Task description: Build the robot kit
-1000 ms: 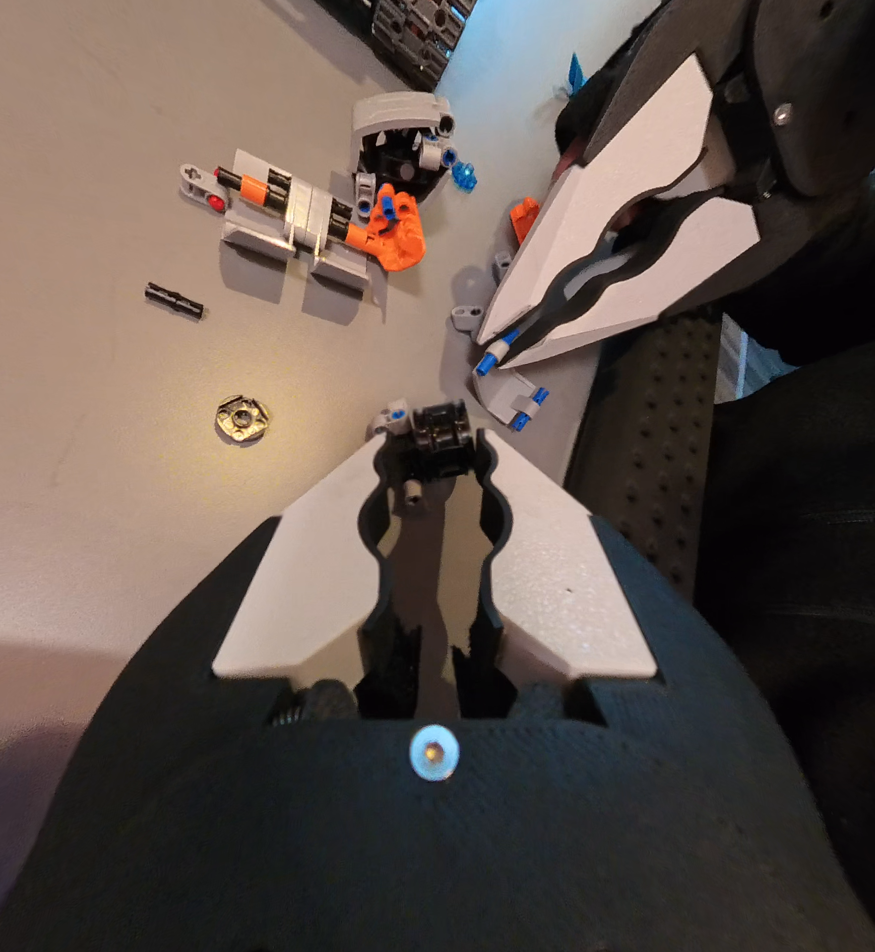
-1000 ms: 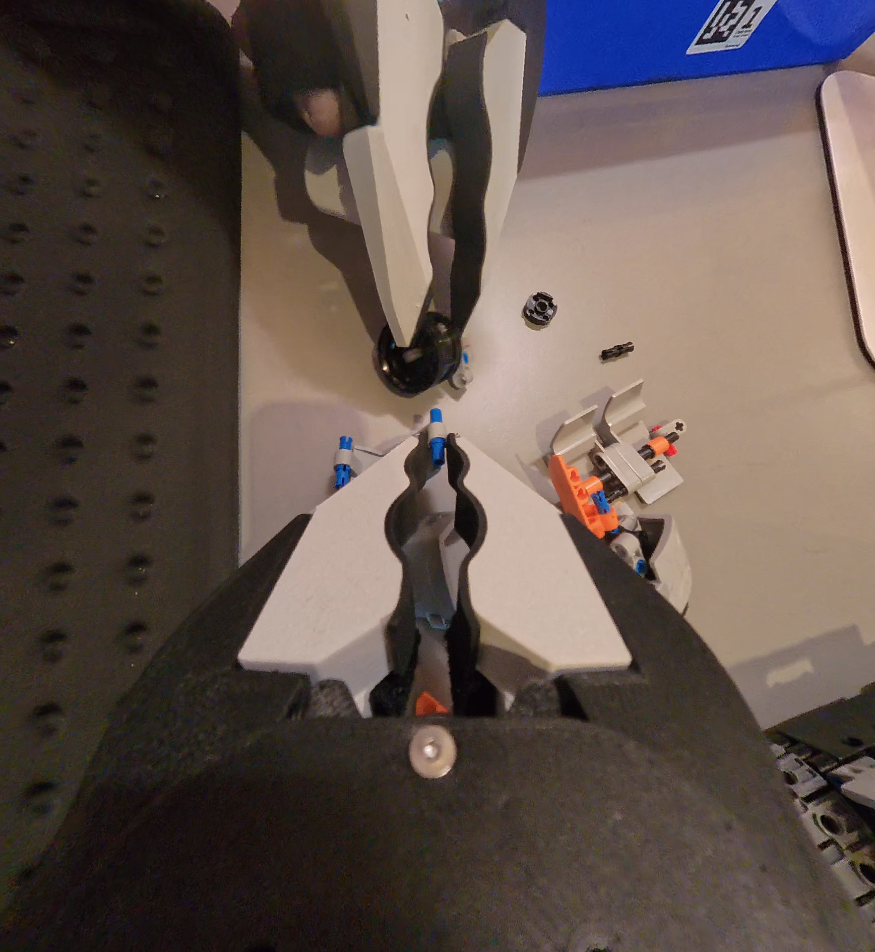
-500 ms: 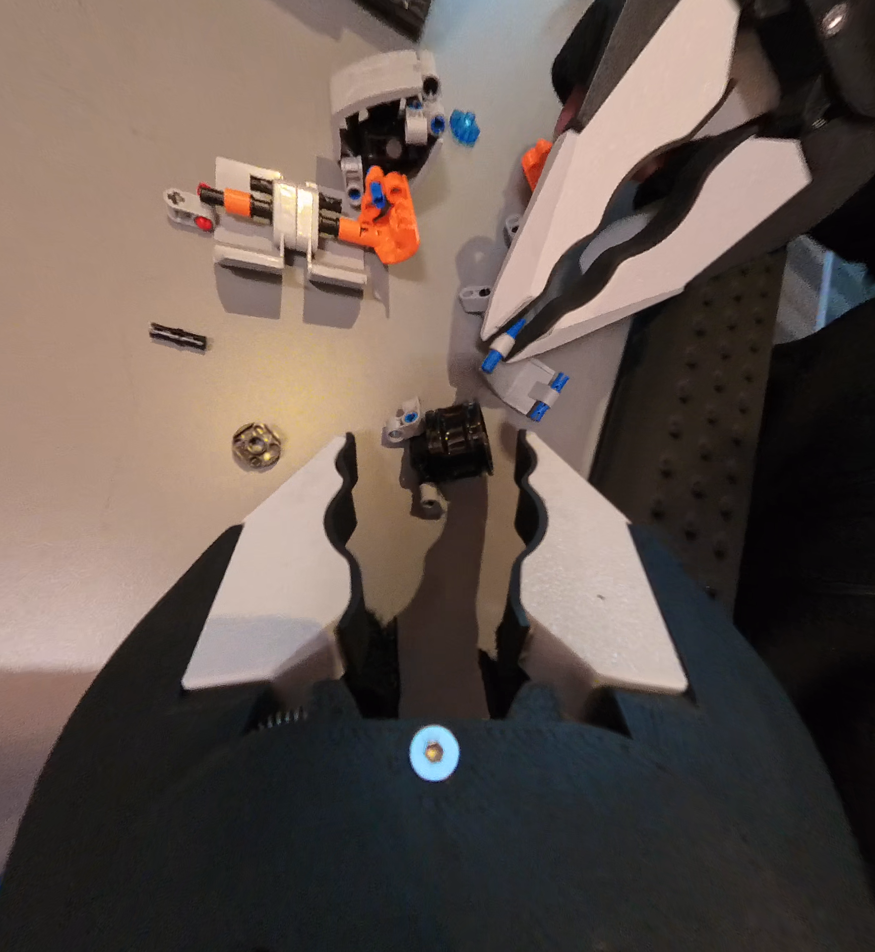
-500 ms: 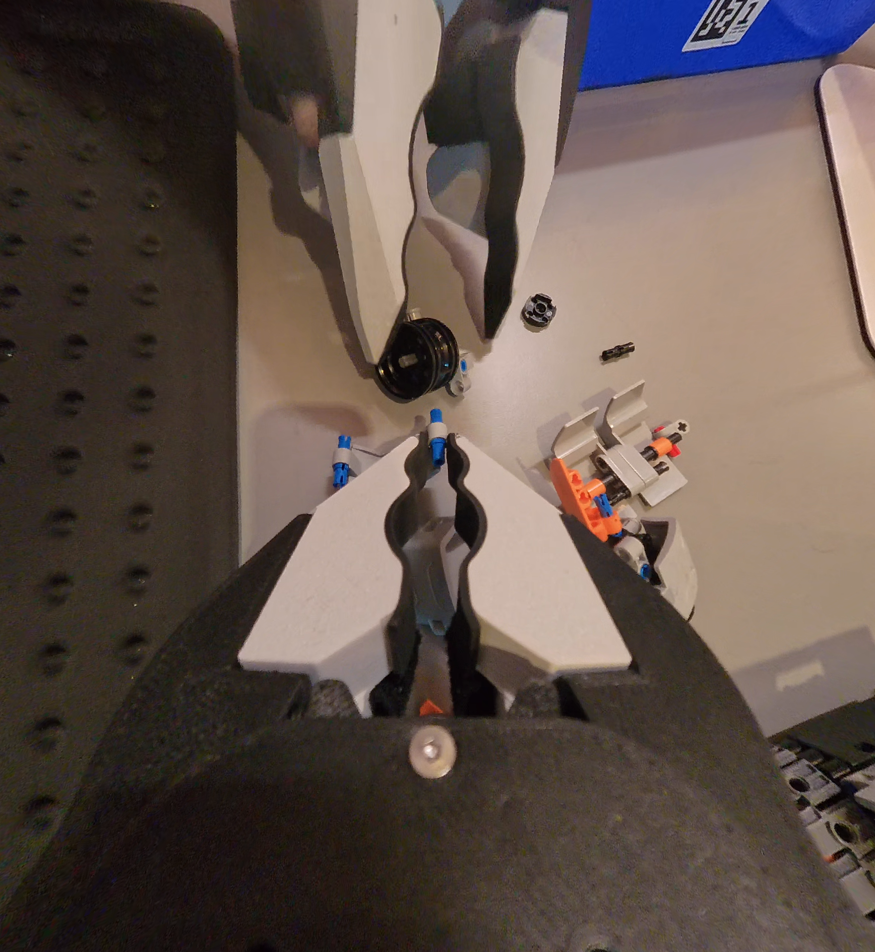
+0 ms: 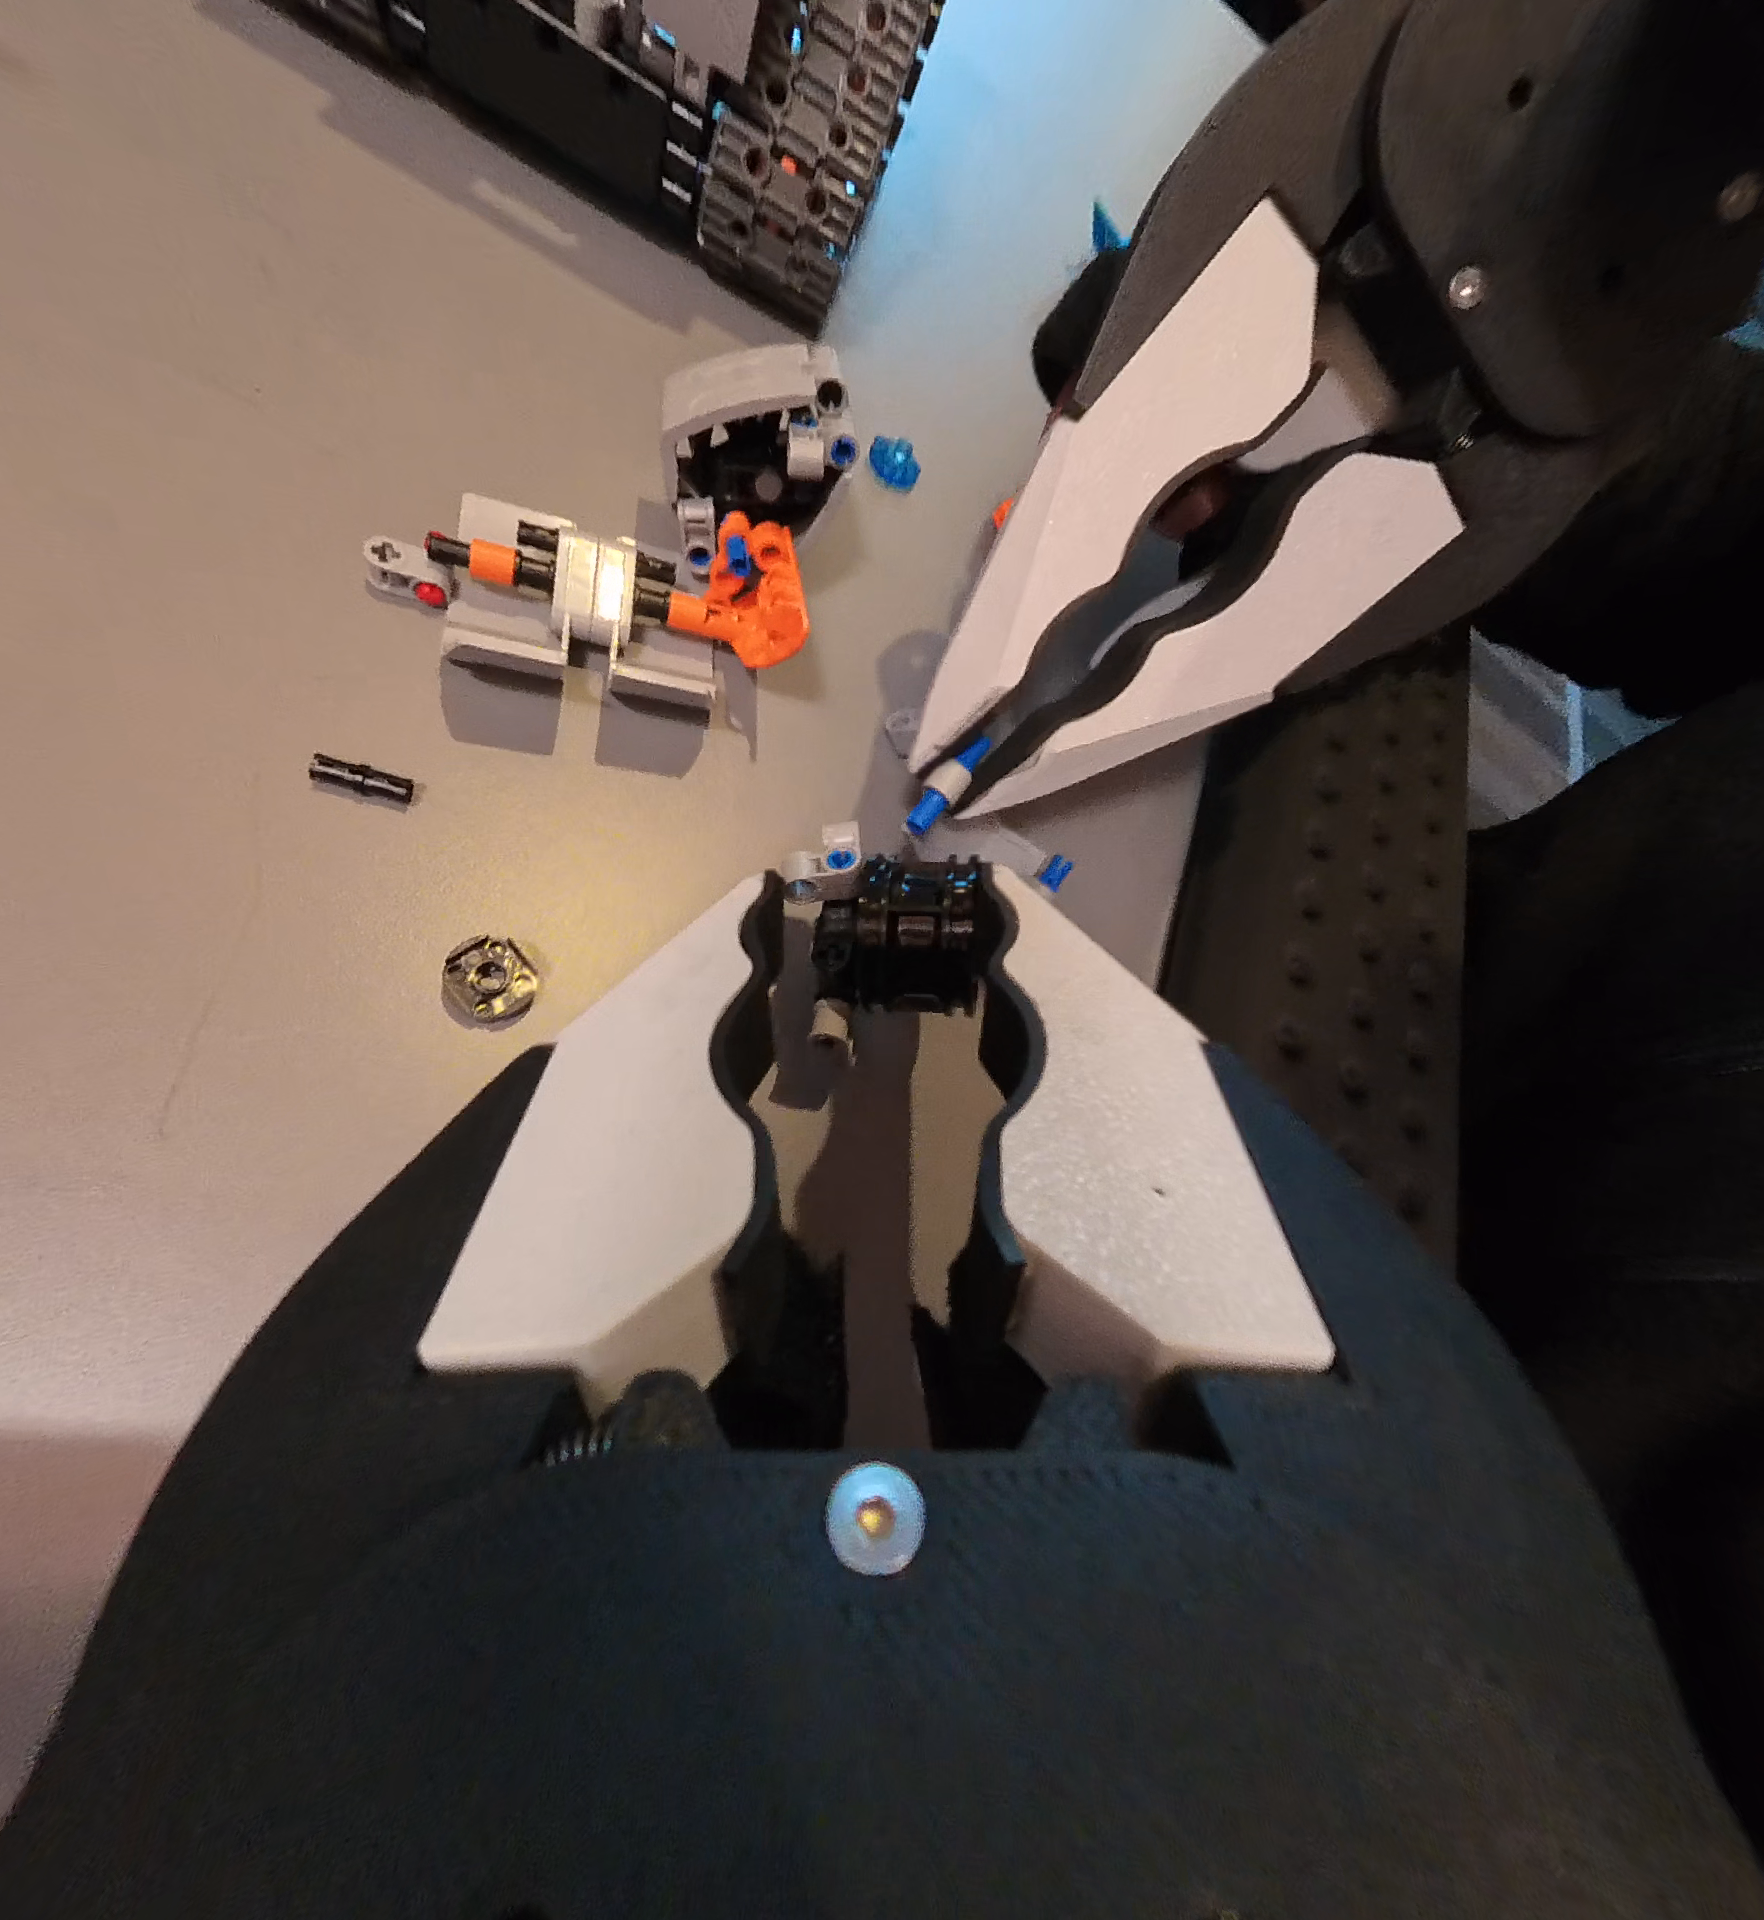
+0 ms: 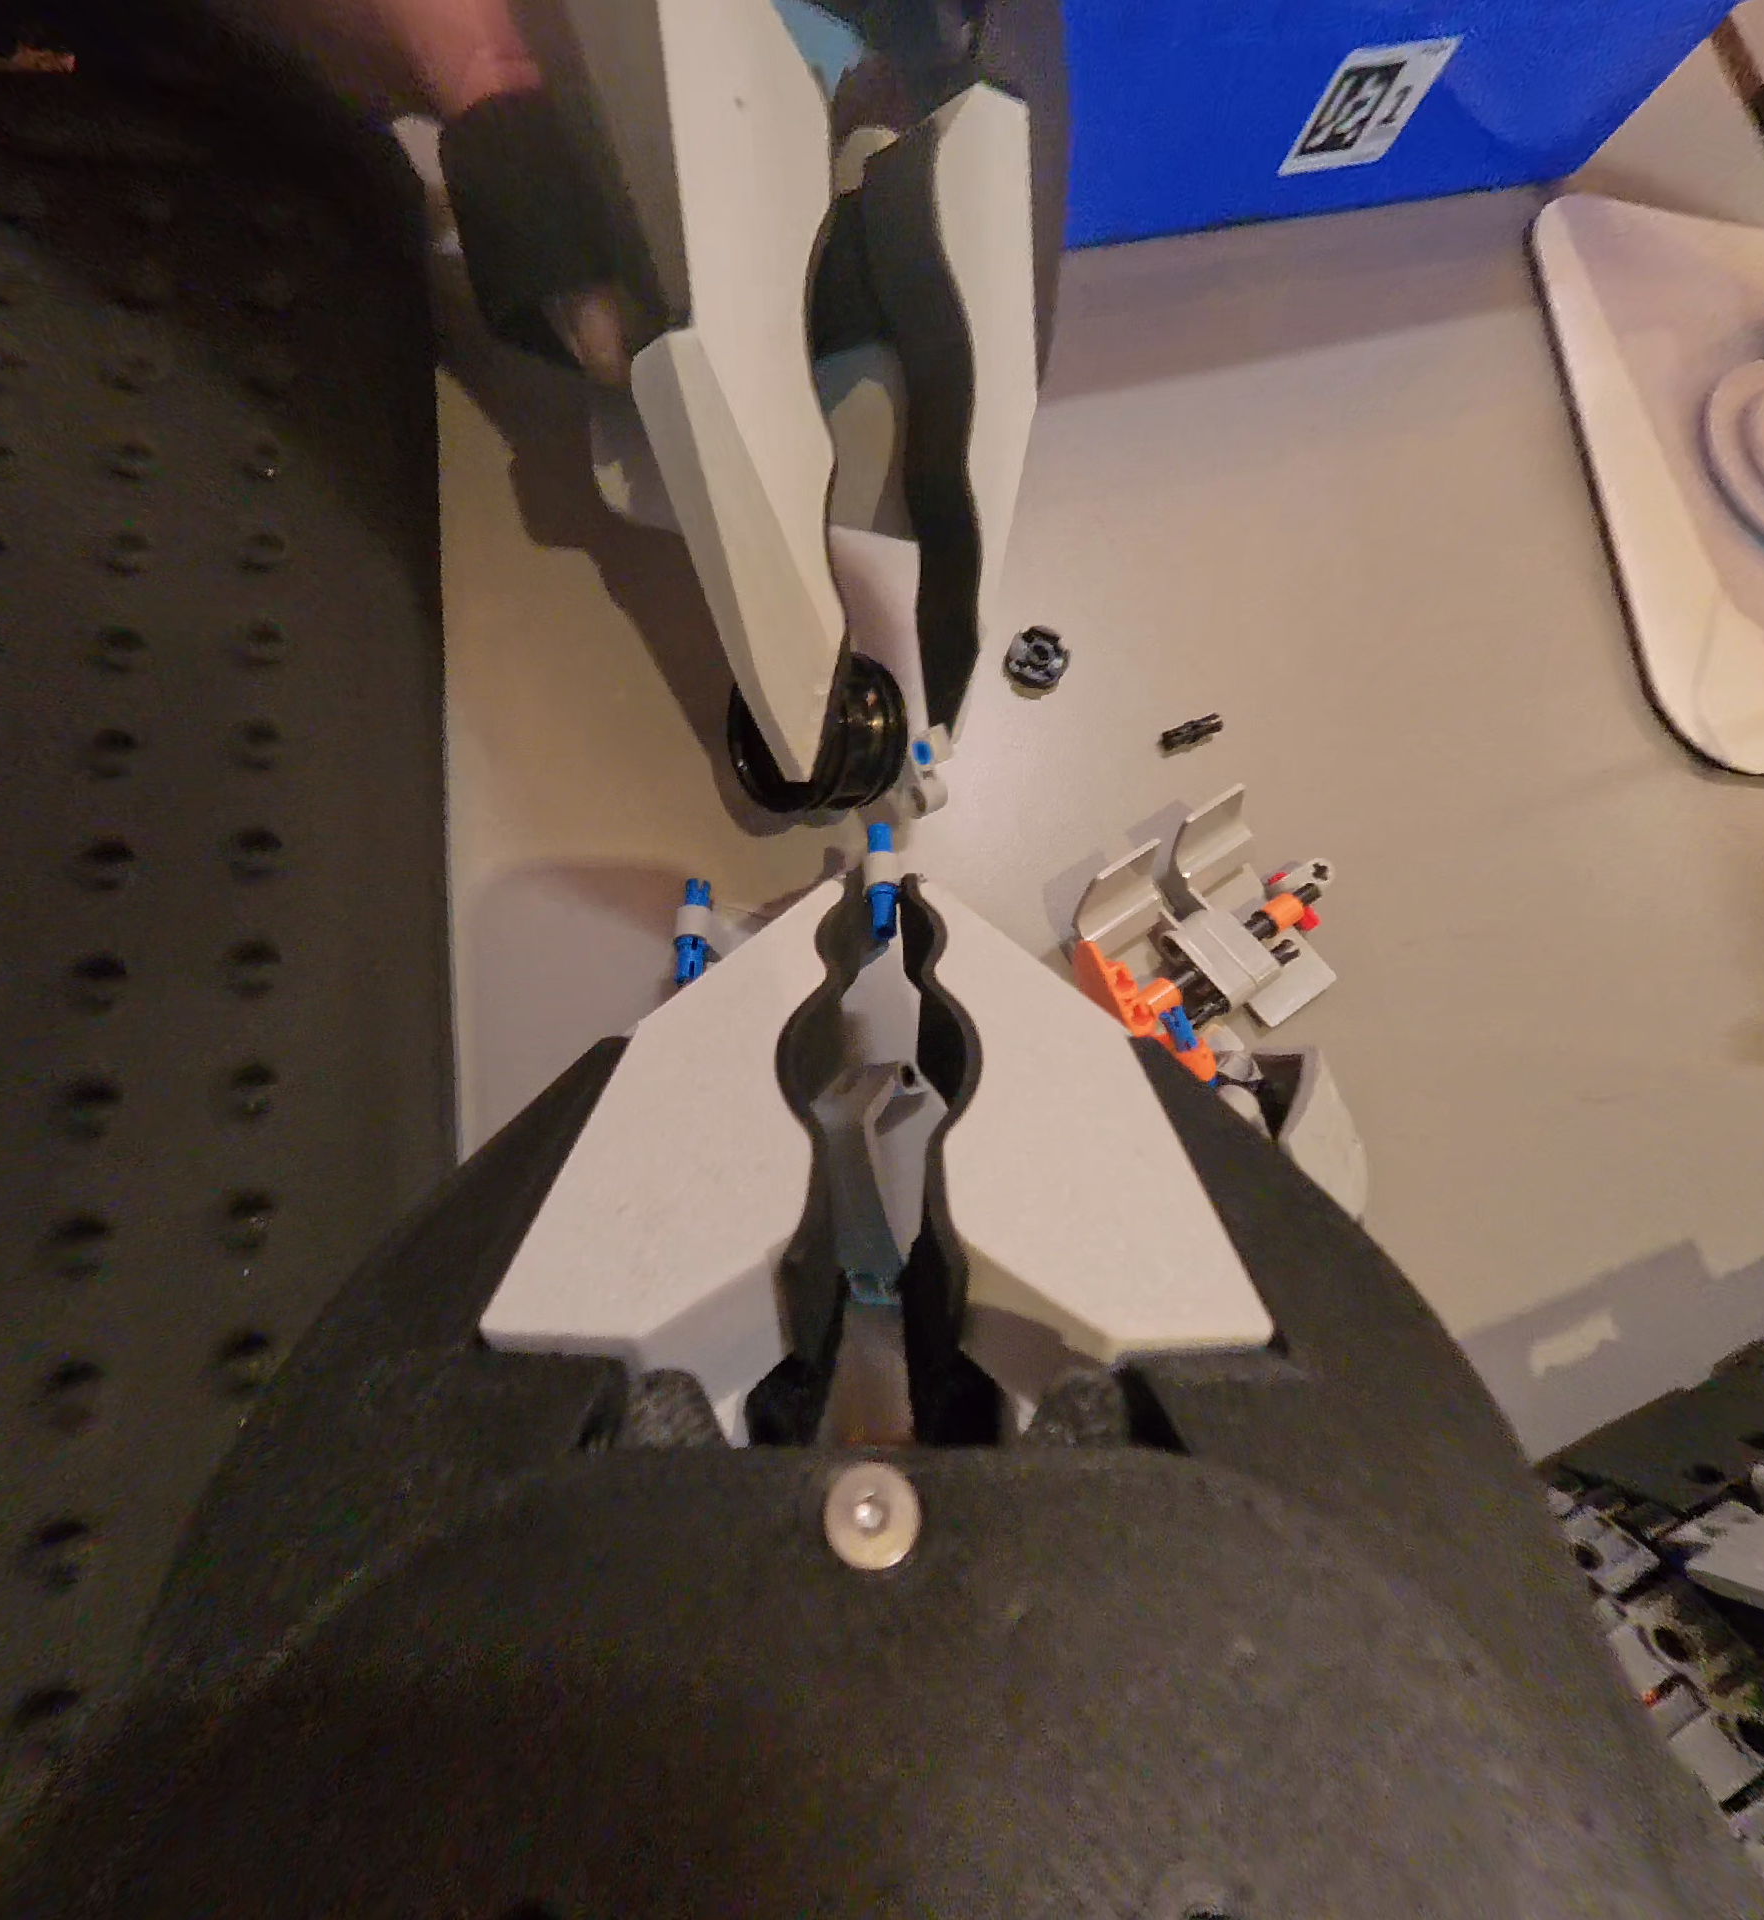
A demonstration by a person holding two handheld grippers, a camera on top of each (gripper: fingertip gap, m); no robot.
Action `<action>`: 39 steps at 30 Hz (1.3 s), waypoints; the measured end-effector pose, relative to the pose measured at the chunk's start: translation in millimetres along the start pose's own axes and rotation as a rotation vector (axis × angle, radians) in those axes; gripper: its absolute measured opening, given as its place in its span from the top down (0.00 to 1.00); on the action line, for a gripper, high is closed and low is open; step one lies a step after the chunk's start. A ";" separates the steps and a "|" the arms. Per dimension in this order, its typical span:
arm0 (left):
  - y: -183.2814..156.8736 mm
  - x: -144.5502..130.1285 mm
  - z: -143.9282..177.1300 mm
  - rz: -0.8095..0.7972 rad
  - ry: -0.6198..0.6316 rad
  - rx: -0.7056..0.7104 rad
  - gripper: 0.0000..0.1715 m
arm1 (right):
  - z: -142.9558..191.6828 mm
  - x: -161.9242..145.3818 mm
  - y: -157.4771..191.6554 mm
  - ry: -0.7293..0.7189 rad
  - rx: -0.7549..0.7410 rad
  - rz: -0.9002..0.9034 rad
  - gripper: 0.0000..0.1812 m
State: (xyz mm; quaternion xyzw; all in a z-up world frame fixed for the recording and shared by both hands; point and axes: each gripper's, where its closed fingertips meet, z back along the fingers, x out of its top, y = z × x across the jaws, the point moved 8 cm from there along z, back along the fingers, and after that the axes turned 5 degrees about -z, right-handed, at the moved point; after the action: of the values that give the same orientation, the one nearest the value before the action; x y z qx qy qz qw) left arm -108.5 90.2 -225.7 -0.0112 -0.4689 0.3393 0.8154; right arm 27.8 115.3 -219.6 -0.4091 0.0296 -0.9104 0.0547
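My left gripper is shut on a black wheel that has a small grey connector with a blue pin on its side. It holds the wheel low over the grey table. The right wrist view shows this gripper and the wheel from the front. My right gripper is shut on a grey piece, and a blue pin in a grey sleeve sticks out past its tips. The pin's end is close to the wheel's connector; touching cannot be told. The right gripper also shows in the left wrist view.
On the table lie a grey-and-orange assembly, a grey curved shell, a black pin, a round dark plate and a second blue pin. A black studded mat, blue box, white tray and brick pile surround them. The tips of both grippers are at nearly the same place. From the left gripper's tips to the round dark plate is close to 5 cm. The right camera catches it too, in the right wrist view.
My left gripper let go of the black wheel and opened wide, then shut on it again. My right gripper stayed shut on its piece and hardly moved.
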 end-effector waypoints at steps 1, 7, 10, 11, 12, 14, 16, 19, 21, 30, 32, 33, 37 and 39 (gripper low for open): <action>-1.2 0.8 0.3 0.002 -0.021 -0.001 0.80 | 0.8 1.2 -1.1 -0.010 -0.013 -0.006 0.98; -6.2 9.2 3.6 0.014 -0.137 0.009 0.80 | 6.5 7.5 -5.7 -0.066 -0.101 0.006 0.98; -7.3 12.5 5.1 0.010 -0.166 0.032 0.81 | 9.7 9.9 -7.1 -0.075 -0.159 0.036 0.98; -7.9 13.6 5.8 0.008 -0.175 0.034 0.83 | 11.2 10.6 -8.0 -0.075 -0.183 0.043 0.98; -9.3 14.6 6.8 0.003 -0.189 0.033 0.89 | 12.8 10.9 -9.5 -0.077 -0.210 0.047 0.98; -12.4 16.6 6.3 -0.007 -0.205 0.034 0.89 | 15.7 12.0 -11.0 -0.090 -0.236 0.049 0.98; -13.1 17.3 5.5 -0.034 -0.203 0.064 0.89 | 17.4 12.9 -11.1 -0.103 -0.241 0.064 0.98; -13.9 17.7 6.4 -0.059 -0.209 0.052 0.89 | 20.7 12.9 -12.6 -0.132 -0.206 0.046 0.98; -16.0 17.9 7.6 -0.092 -0.223 0.035 0.89 | 24.4 13.2 -13.1 -0.162 -0.180 0.047 0.98; -20.0 10.4 11.1 -0.214 -0.184 0.053 0.90 | 27.7 10.6 -11.8 -0.193 -0.076 0.028 0.98; -19.3 8.8 13.7 -0.206 -0.191 0.033 0.90 | 26.3 8.2 -13.3 -0.189 -0.046 -0.001 0.98; -18.7 7.8 14.3 -0.196 -0.200 0.023 0.90 | 24.9 7.5 -13.4 -0.183 -0.035 -0.011 0.98; -21.6 6.8 14.0 -0.191 -0.238 -0.041 0.90 | 19.9 7.4 -11.7 -0.185 -0.017 -0.022 0.98; -21.9 8.6 15.9 -0.206 -0.256 -0.042 0.90 | 20.9 8.0 -12.4 -0.199 -0.005 -0.037 0.98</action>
State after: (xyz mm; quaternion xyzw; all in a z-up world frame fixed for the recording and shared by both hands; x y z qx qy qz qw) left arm -106.1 73.5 -202.9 0.0632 -0.5747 0.2428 0.7789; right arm 37.2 126.4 -198.6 -0.4981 0.0190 -0.8660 0.0396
